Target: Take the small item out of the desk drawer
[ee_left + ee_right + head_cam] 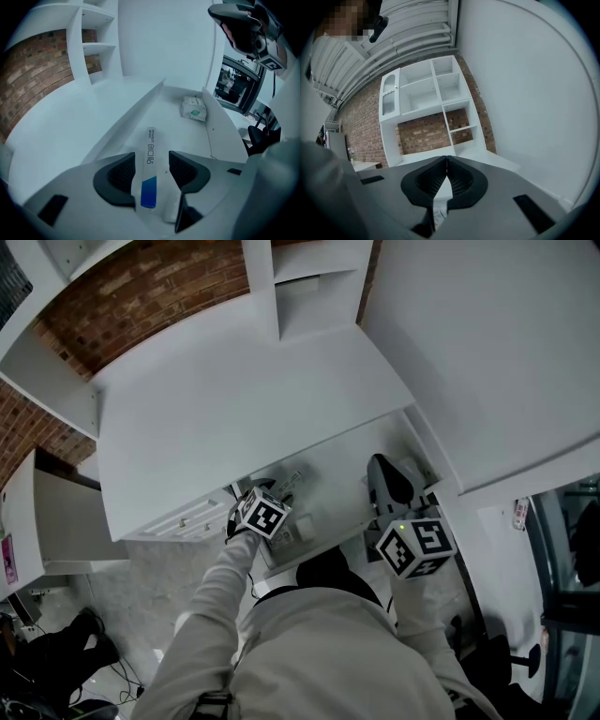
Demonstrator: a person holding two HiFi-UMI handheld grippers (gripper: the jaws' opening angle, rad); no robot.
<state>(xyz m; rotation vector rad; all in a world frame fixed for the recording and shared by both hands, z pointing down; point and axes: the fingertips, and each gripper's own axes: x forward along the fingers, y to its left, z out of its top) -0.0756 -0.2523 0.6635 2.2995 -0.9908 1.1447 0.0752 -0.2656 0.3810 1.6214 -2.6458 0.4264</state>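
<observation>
The white desk's drawer point(220, 131) is pulled out below the desk top point(234, 418). A long narrow white box with a blue end point(149, 168) lies lengthwise in it. My left gripper point(152, 160) is open and straddles that box: the box is close to the left pad point(121, 174), with a gap to the right pad. In the head view the left gripper point(270, 491) reaches into the drawer point(328, 495). My right gripper point(447, 161) is shut on nothing and points up at the shelves. In the head view the right gripper point(386, 476) hangs over the drawer's right end.
A small white packet with green print point(193, 108) lies at the drawer's far end. A white shelf unit point(426, 98) stands against a brick wall point(33, 70). A tall white panel point(487, 352) stands close on the right. The person's body fills the lower head view.
</observation>
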